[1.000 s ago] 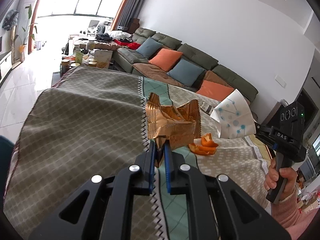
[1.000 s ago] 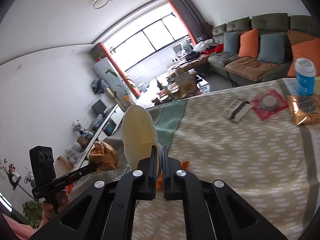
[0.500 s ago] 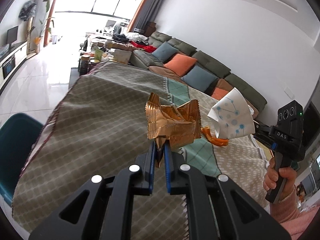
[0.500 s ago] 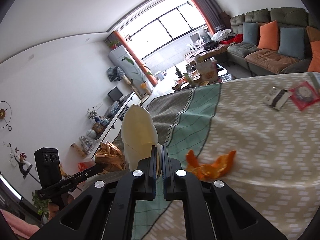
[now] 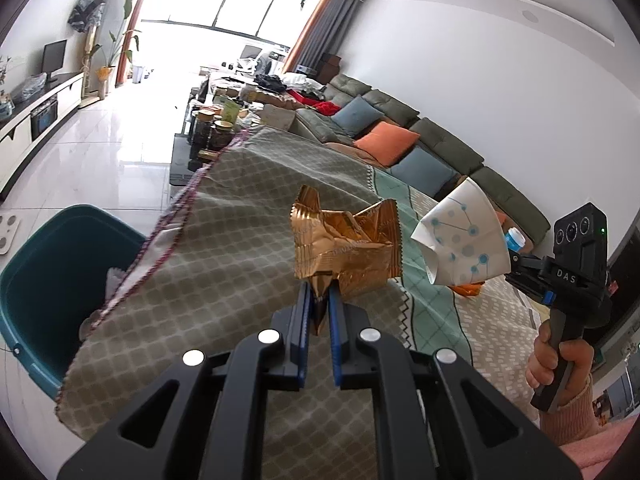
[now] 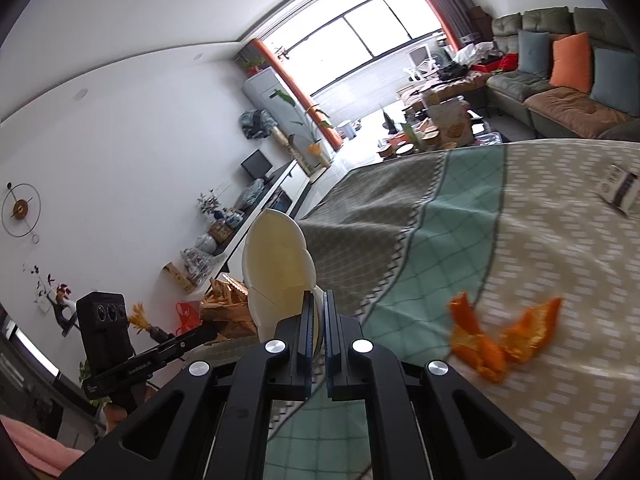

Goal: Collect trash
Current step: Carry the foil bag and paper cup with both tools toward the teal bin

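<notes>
My left gripper (image 5: pixel 319 300) is shut on a crumpled gold foil wrapper (image 5: pixel 346 250) and holds it above the table's left part. My right gripper (image 6: pixel 316 302) is shut on a flattened white paper cup (image 6: pixel 278 268), printed with blue dots on its outside (image 5: pixel 464 238). The right gripper shows at the right of the left wrist view (image 5: pixel 516 266); the left gripper with the wrapper (image 6: pixel 226 306) shows low left in the right wrist view. A teal trash bin (image 5: pixel 48 280) stands on the floor beside the table's left edge. Orange peel (image 6: pixel 502 340) lies on the tablecloth.
The table has a grey, green and beige patterned cloth (image 5: pixel 240 248). A small printed box (image 6: pixel 618 192) lies at its far right. A blue bottle (image 5: pixel 514 238) peeks out behind the cup. A sofa (image 5: pixel 420 148) and a cluttered coffee table (image 5: pixel 224 120) stand beyond.
Both grippers have swung left with their loads. The teal bin has come into the left wrist view, and the orange peel now lies to the right of the right gripper.
</notes>
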Tool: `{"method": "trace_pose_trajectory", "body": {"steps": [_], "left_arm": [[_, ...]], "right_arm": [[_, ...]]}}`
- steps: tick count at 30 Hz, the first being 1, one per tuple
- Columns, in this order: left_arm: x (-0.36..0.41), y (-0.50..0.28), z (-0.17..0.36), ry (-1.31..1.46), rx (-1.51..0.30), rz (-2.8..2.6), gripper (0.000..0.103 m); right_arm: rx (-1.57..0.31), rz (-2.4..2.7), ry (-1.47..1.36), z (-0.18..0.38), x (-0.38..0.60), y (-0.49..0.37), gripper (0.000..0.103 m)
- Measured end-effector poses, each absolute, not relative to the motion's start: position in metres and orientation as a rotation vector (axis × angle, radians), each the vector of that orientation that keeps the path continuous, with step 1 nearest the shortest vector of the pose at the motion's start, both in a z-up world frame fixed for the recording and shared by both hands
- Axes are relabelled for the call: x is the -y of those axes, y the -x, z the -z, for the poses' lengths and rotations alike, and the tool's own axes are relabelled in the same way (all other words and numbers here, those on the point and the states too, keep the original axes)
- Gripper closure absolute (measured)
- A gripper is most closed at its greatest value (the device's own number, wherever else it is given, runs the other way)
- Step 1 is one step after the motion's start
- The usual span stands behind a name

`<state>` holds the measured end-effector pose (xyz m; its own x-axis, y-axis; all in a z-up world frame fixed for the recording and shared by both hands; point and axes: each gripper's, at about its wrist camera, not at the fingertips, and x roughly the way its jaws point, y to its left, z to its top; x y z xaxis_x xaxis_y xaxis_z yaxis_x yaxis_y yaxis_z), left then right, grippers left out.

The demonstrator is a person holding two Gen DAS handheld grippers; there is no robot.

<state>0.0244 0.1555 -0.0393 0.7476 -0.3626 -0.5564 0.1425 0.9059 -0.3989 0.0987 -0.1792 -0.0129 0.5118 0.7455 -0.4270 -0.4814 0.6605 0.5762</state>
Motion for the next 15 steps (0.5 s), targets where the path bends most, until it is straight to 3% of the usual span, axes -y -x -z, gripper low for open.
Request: {"method": "trace_pose_trajectory", "body": {"steps": [15], "left_arm": [[-0.198,-0.002,0.034,0.379,-0.637,0.186,0.093]], "right_arm": [[-0.732,-0.886,-0.361,0.013,0.117,-0.118,0.098]]}}
